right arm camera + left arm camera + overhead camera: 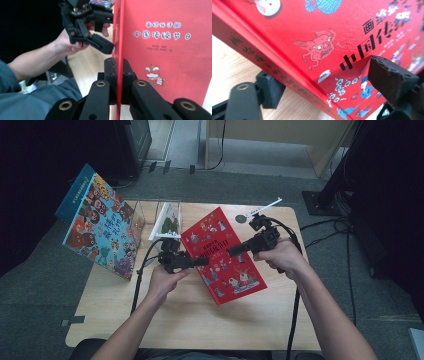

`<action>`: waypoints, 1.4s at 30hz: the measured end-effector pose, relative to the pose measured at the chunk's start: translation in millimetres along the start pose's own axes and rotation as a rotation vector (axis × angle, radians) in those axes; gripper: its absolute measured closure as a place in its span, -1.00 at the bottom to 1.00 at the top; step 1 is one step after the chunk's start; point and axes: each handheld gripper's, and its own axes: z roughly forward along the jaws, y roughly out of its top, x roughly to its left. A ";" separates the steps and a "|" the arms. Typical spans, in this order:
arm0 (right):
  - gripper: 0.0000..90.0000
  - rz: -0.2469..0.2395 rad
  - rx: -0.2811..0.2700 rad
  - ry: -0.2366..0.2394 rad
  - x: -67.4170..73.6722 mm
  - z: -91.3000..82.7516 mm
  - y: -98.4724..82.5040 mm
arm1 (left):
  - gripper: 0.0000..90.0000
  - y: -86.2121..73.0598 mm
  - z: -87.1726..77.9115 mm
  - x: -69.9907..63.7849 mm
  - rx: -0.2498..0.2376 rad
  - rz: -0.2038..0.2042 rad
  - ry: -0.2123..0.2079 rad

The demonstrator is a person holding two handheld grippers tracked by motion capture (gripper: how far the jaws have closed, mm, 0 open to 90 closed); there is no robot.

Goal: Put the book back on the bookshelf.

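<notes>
Right hand-held gripper point(117, 65) clamps red book point(165, 52) — upright.

The red book point(165, 57) — its cover title reads 中国传统节日.

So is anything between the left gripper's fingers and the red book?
Nothing visible. The left gripper straddles the red book at its spine edge with open fingers, while the right gripper clamps its cover.
</notes>
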 end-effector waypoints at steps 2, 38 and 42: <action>0.97 -0.015 -0.011 0.037 -3.1 0.4 -3.4 | -0.39 2.4 -5.8 2.5 -0.012 -0.070 -0.070; 0.24 -0.250 -0.084 -0.275 -12.2 33.4 -15.1 | 0.72 26.2 -56.6 -44.4 0.174 0.488 0.132; 0.23 -0.230 -0.090 -0.270 -16.8 40.4 -18.0 | 0.71 26.4 -55.1 -44.1 0.196 0.481 0.149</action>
